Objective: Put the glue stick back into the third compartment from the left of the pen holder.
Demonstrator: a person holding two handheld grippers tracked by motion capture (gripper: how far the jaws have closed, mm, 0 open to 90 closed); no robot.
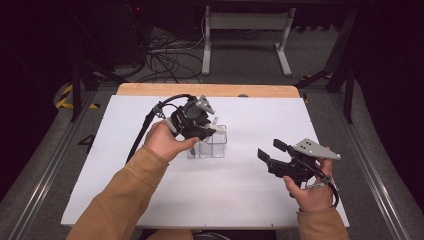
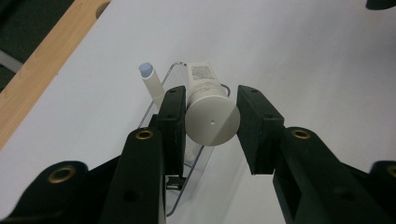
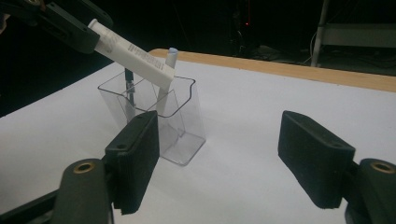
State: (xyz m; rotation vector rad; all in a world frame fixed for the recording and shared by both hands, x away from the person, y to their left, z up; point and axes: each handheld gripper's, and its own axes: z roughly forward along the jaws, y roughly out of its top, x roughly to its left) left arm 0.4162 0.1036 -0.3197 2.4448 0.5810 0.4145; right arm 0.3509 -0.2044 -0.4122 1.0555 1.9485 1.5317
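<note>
The left gripper (image 2: 211,123) has a white tube (image 2: 209,109) between its fingers, pinched at the cap end. The tube's far end dips into the clear plastic holder (image 3: 187,126), which sits just past the fingertips. A thin white stick with a pale blue tip (image 2: 150,79) stands in the holder beside the tube. The right gripper (image 3: 219,156) is wide open with nothing in it, well apart from the holder.
</note>
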